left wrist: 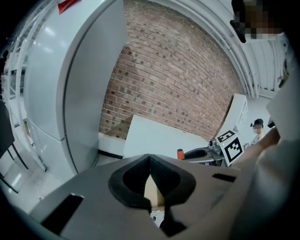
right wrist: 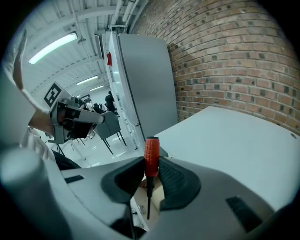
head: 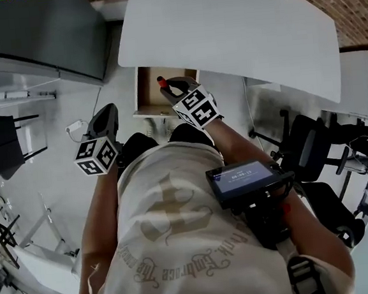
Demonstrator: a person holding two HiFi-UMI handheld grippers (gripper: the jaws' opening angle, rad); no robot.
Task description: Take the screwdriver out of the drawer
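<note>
Two grippers in frame, one loaded.

- Left gripper (head: 108,111): at 9 o'clock of the drawer (head: 145,89) and well apart from it. Its jaws are closed on each other with nothing between them, so it's idle.
- Drawer: pulled open under the near edge of the white bench (head: 238,29), bare wood inside.
- Right gripper (head: 170,87): over the drawer's 3 o'clock side. Its jaws are clamped on the red handle of the screwdriver (right wrist: 151,154), handle end up at 12 o'clock and shaft hanging to 6 o'clock.

Step, as I read it: the grasp is made and this is the lift-out. The screwdriver looks to be above the drawer opening rather than lying in it.

Next move calls for:
- carrying it up and back, clear of the drawer front and the bench edge
- keeping the clamp firm, since the pinch is low on a round handle and the shaft could swing
- no work for the left gripper unless the drawer needs closing

Hard to tell:
- whether the shaft tip has cleared the drawer rim
- the tip type, which is lost against the dark jaw body
- any other drawer contents, which are behind the right gripper and its marker cube
- the lower part of the head view, which is blocked by the person's torso
</note>
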